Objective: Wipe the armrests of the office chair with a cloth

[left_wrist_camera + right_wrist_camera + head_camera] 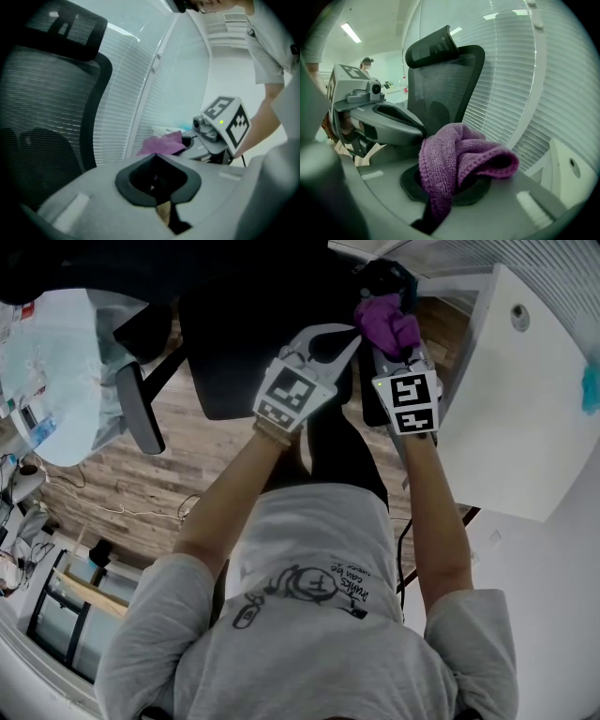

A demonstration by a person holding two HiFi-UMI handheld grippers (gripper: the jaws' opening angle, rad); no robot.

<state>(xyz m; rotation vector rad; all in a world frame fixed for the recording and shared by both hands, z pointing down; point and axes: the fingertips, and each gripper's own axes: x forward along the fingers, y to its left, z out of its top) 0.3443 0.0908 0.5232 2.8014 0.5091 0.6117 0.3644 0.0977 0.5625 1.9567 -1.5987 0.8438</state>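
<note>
Right gripper (392, 351): jaws clamped on the purple cloth (459, 152). The cloth is bunched over the tips, with one fold hanging down through the jaw gap.

Left gripper (157, 183): jaws together, nothing in them. It sits just beside the right one on the seat side, tips angled toward the cloth.

- Key relation: a dark pad (386, 276) shows just past the cloth in head view, dead ahead of the right gripper's tips. I read it as the near armrest.
- The cloth overlaps its near end in that view. Can't tell whether they are touching or the cloth is hovering above.
- Only the end of the pad is visible. Its long axis seems to run away from the person toward the backrest (440, 93), roughly in line with the gripper.
- My call: the wipe is a push/pull along the jaw direction, no wrist turn needed. The right gripper is the obvious one for it, since it has the cloth and is nearest.
- White desk (525, 418) sits close on the right of that armrest, so there is little room to swing outward.

Far armrest (141, 411) is across the seat (234, 352), well apart from both grippers. It shows full length, with its long axis slightly slanted top-to-bottom in head view. The left gripper is nearer to it but has no cloth, so it needs a reach across or a hand-over.
</note>
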